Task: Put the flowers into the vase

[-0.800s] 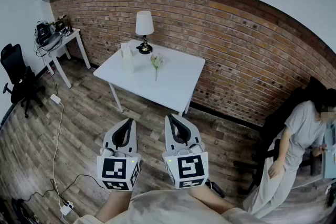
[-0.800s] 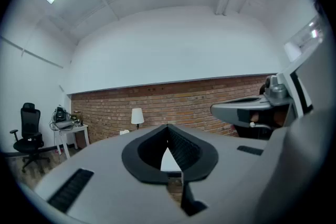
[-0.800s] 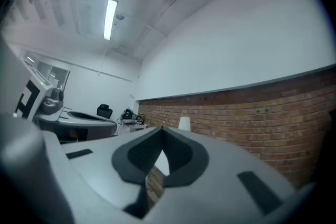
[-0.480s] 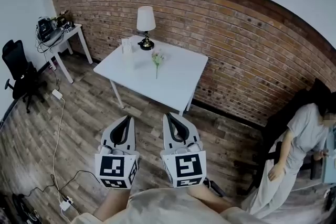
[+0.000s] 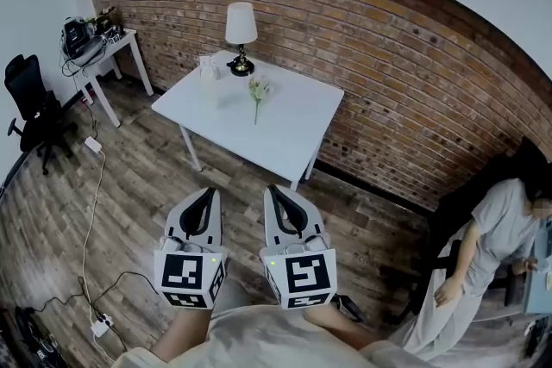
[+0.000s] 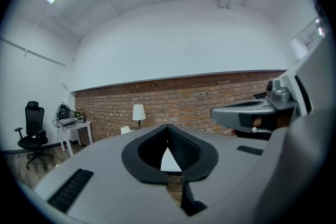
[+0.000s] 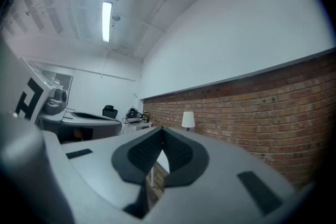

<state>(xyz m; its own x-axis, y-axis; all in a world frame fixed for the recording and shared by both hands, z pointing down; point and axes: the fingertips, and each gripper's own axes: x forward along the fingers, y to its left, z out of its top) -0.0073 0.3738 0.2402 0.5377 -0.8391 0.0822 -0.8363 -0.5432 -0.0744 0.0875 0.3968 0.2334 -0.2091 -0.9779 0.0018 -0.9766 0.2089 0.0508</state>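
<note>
Left grey two-jaw gripper [image 5: 210, 194]: jaws together, empty, over the wood floor. Small pale vase [image 5: 207, 67] stands on white square table [image 5: 293, 127] near white-shade lamp [image 5: 241, 32]. White-flowered stem [image 5: 256, 96] lies mid-table, apart from vase. Right grey gripper [image 5: 272, 189]: jaws closed, empty.

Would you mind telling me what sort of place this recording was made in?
Probably an office or studio room: a brick wall, a white table with a lamp, and an office chair.
</note>
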